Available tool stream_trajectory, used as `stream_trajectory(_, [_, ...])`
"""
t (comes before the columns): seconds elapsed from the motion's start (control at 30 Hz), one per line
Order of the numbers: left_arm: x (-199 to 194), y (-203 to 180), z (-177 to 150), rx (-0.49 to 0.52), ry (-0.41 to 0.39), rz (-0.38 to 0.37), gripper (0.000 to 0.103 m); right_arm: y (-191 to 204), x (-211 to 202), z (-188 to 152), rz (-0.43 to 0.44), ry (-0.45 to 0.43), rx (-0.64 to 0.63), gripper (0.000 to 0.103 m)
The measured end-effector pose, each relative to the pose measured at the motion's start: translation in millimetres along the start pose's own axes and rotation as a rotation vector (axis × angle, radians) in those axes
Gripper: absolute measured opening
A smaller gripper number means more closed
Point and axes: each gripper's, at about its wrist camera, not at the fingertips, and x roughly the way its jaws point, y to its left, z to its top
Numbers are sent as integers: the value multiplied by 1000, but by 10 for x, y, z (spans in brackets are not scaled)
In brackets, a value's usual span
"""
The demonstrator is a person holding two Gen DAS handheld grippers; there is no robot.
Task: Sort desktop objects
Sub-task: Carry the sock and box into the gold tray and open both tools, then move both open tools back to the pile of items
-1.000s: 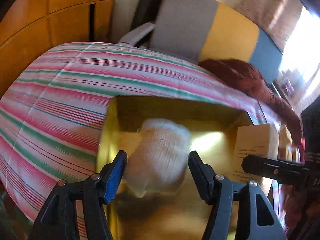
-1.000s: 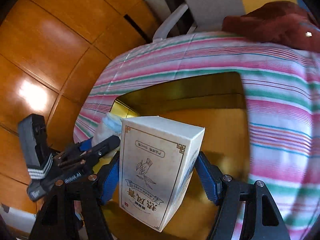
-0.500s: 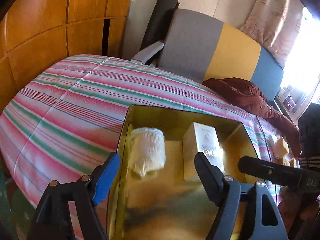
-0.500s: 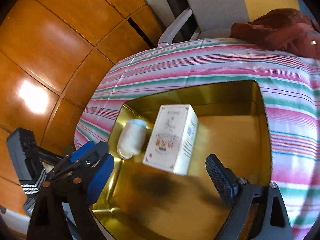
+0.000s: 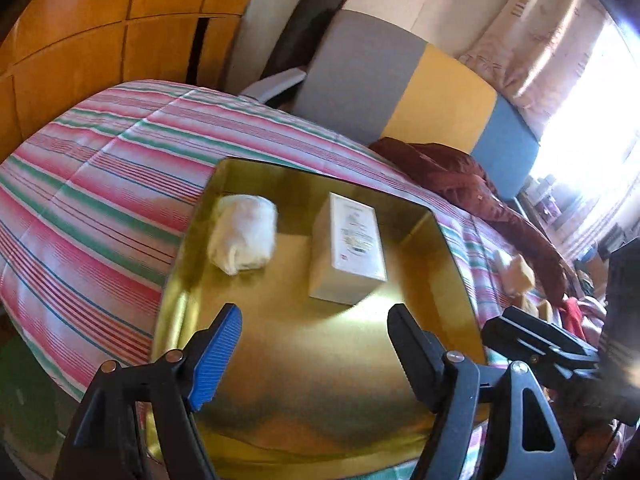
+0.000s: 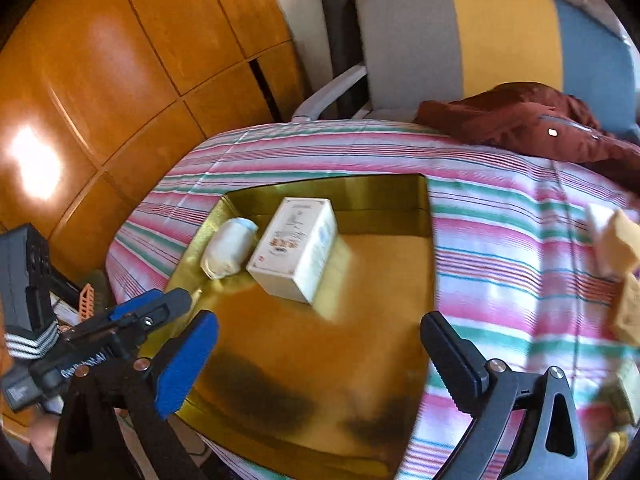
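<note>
A gold tray (image 5: pixel 320 400) (image 6: pixel 384 208) lies on the striped tablecloth. In it a rolled white sock (image 5: pixel 244 234) (image 6: pixel 226 252) lies at the far left, and a white printed box (image 5: pixel 348 248) (image 6: pixel 296 248) lies flat beside it on the right. My left gripper (image 5: pixel 314 344) is open and empty above the tray's near part, well short of both objects. My right gripper (image 6: pixel 320 356) is open and empty above the tray's near edge. The right gripper shows at the right of the left wrist view (image 5: pixel 532 340), the left gripper at the left of the right wrist view (image 6: pixel 120 320).
Small tan and white objects (image 5: pixel 516 276) (image 6: pixel 612 240) lie on the cloth (image 5: pixel 100 200) right of the tray. A dark red garment (image 6: pixel 520 120) lies at the far table edge before a grey-yellow-blue chair (image 5: pixel 400 92). Wooden panels (image 6: pixel 120 60) stand at the left.
Both grippers opened: the left let go of the sock, the right let go of the box, and both now lie in the tray. Both grippers have pulled back and up.
</note>
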Motion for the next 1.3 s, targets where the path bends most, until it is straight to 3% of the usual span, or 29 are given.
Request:
stream_trajectory(0.77, [-18, -1136, -346, 277, 104, -170, 77, -1089, -680, -829, -257, -8, 186, 102])
stream_trajectory(1.07, [55, -1705, -514, 414, 167, -284, 77, -1702, -1433, -924, -403, 11, 193, 101])
stream_trajectory(1.3, [157, -2241, -733, 551, 237, -381, 77, -2213, -1906, -1010, -565, 112, 126, 103])
